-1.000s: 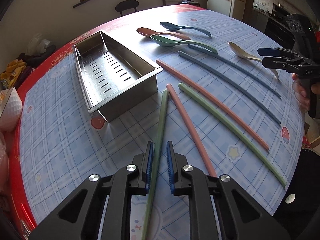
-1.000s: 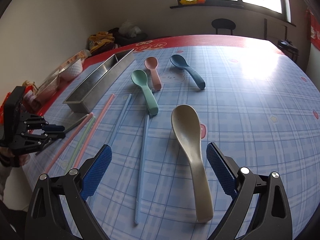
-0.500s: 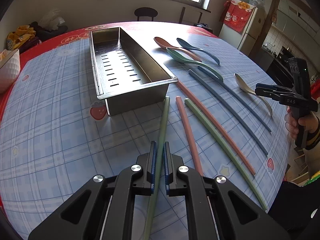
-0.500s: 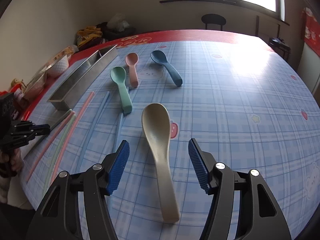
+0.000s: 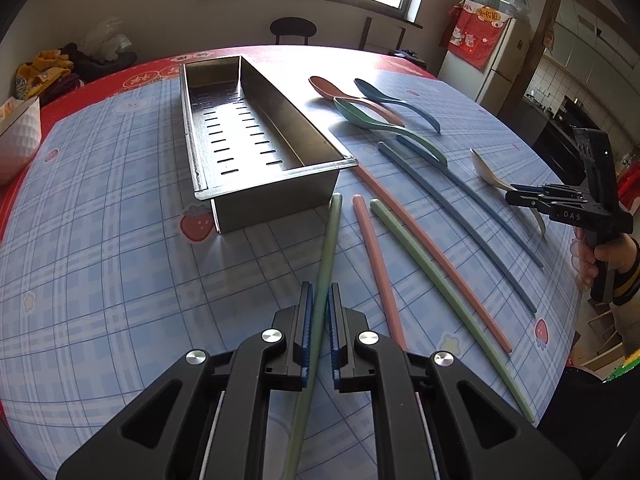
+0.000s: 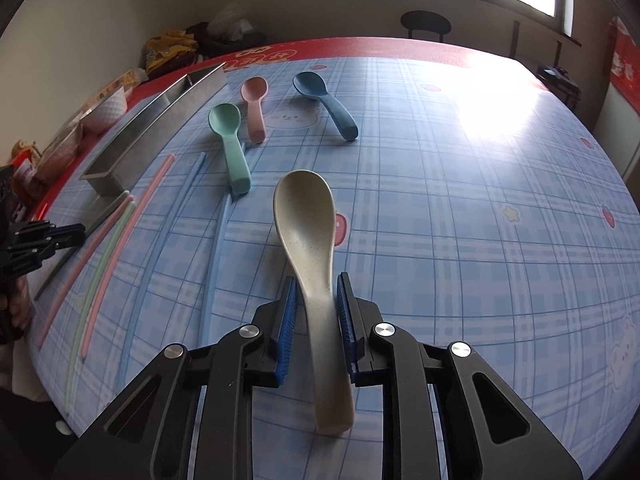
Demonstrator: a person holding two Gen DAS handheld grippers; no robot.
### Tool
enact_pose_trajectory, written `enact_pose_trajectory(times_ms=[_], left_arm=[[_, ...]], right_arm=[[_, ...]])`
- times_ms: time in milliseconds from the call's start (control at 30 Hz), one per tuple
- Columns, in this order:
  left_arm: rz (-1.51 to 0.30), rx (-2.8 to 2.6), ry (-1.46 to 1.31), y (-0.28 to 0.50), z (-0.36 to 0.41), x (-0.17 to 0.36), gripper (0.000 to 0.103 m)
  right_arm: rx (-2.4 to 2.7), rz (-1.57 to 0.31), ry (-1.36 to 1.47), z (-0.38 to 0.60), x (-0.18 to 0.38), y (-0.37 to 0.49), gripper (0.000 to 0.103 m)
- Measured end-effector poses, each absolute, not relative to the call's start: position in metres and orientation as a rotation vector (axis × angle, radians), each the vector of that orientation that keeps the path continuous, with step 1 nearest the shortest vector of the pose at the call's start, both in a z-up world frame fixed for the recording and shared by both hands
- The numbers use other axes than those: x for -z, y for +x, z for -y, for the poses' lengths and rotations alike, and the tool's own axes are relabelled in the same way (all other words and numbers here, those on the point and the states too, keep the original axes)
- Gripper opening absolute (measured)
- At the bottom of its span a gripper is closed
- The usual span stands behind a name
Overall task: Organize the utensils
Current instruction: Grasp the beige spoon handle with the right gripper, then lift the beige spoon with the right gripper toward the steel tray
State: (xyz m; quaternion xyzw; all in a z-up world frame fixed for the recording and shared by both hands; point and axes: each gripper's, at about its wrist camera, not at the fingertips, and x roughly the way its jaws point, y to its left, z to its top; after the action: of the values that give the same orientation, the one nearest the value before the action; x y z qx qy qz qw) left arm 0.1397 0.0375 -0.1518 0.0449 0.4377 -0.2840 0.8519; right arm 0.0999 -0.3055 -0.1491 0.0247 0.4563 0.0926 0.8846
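My left gripper (image 5: 320,292) is shut on a green chopstick (image 5: 330,240) that points toward the near end of the steel tray (image 5: 208,196). Several more pink, green and blue chopsticks (image 5: 440,288) lie to its right. My right gripper (image 6: 316,284) is closing its jaws on the handle of the beige spoon (image 6: 304,216), pads against its sides; the spoon still rests on the table. Beyond it lie a green spoon (image 6: 230,136), a pink spoon (image 6: 254,100) and a blue spoon (image 6: 320,96). The left wrist view shows the right gripper (image 5: 516,196) at the table's right edge.
A white bowl (image 5: 16,140) stands at the table's left edge. A person's hand (image 5: 600,256) grasps the right gripper's handle. A dark chair (image 5: 293,28) stands behind the round table, a fridge (image 5: 500,56) at the back right. Bags lie against the wall (image 6: 172,48).
The right jaws went from wide open around the beige spoon to closed against its handle. The left gripper tightened onto the green chopstick and rolled, so the tray now looks straighter.
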Motion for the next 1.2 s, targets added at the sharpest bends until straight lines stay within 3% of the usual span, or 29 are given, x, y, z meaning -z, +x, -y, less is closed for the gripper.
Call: enact_pose_trajectory(times_ms=[167,400,667,1200], left_arm=[[-0.918,0.592,0.103,0.138,-0.037,0.151,0.008],[-0.885,0.556,0.187,0.131,-0.026,0.151,0.007],[-0.837,0.540,0.200,0.124,-0.026,0.146,0.007],[-0.883,0.600,0.271,0.124,-0.016,0.142,0.006]], right_arm=[[-0.194,-0.939,0.089,0.308,0.148,0.102,0.016],[-0.240,-0.789,0.184,0.301,0.123,0.109,0.016],[-0.248,-0.668,0.100,0.274,0.110,0.127,0.016],[-0.285,-0.701,0.227,0.286,0.127,0.133,0.016]])
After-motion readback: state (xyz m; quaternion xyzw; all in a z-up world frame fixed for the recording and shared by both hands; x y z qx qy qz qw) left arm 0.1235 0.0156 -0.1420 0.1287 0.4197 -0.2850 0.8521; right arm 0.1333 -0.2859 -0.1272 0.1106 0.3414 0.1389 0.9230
